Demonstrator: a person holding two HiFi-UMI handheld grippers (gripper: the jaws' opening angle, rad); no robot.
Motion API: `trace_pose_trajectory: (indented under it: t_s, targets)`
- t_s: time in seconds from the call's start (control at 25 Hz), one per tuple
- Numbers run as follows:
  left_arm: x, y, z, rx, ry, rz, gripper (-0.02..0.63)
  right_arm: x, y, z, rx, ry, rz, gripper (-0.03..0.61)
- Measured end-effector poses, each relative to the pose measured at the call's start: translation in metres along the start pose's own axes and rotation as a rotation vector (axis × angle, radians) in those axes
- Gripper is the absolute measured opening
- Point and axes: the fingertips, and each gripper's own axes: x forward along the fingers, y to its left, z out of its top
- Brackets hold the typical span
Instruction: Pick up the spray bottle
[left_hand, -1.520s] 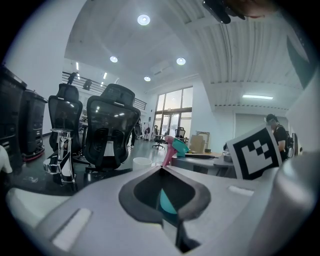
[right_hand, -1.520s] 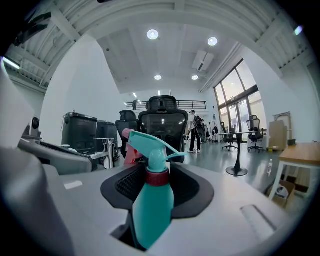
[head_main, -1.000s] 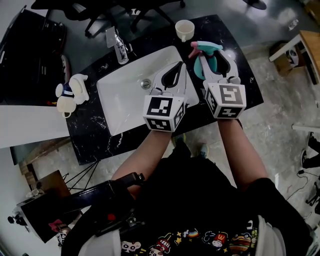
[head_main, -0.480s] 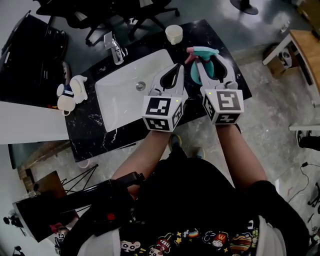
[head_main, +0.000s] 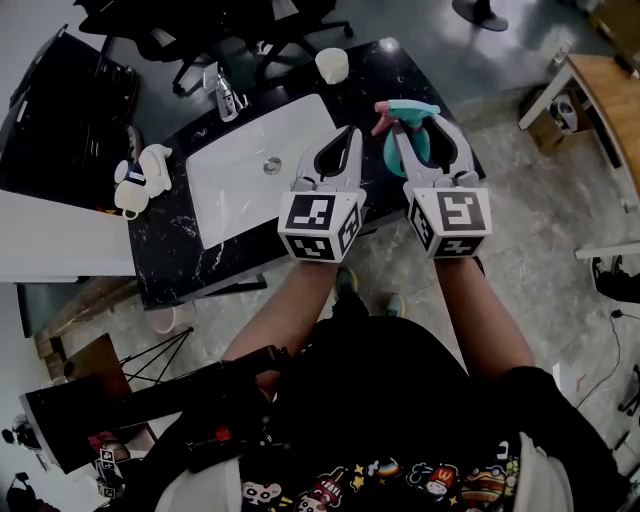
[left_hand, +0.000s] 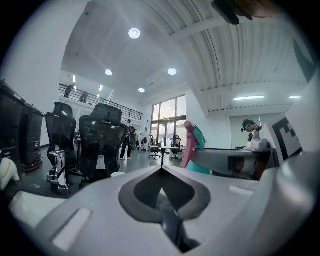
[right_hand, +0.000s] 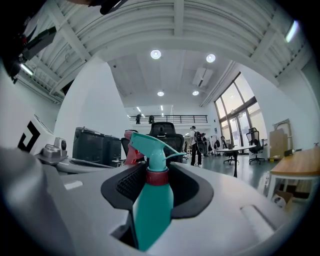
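Note:
The teal spray bottle (head_main: 418, 140) with a pink trigger is held up in the air, clear of the black countertop (head_main: 190, 265). My right gripper (head_main: 420, 118) is shut on it. In the right gripper view the spray bottle (right_hand: 152, 200) stands upright between the jaws, its red collar and teal head above them. My left gripper (head_main: 345, 135) is beside it on the left, shut with nothing in it. In the left gripper view the left gripper (left_hand: 161, 172) has its jaw tips touching, and the spray bottle (left_hand: 195, 145) shows past them at the right.
A white sink basin (head_main: 255, 165) is set into the black countertop. A white cup (head_main: 332, 66) and a clear bottle (head_main: 225, 95) stand at its far edge. A white duck-shaped toy (head_main: 145, 175) sits at the left. Office chairs (head_main: 250, 25) stand beyond. A wooden table (head_main: 600, 95) is at the right.
Both grippers have pulled back from the counter toward the person, the right one carrying the spray bottle with it. The countertop and sink have shifted away to the upper left.

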Motion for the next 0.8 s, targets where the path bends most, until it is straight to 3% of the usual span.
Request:
trace_pose_trajectory:
  t_s: [0.8]
  targets:
    - [-0.016, -0.037, 0.011, 0.004, -0.032, 0.019, 0.000, -0.045, -0.007, 0.007, 0.005, -0.017, 0.024, 0.166]
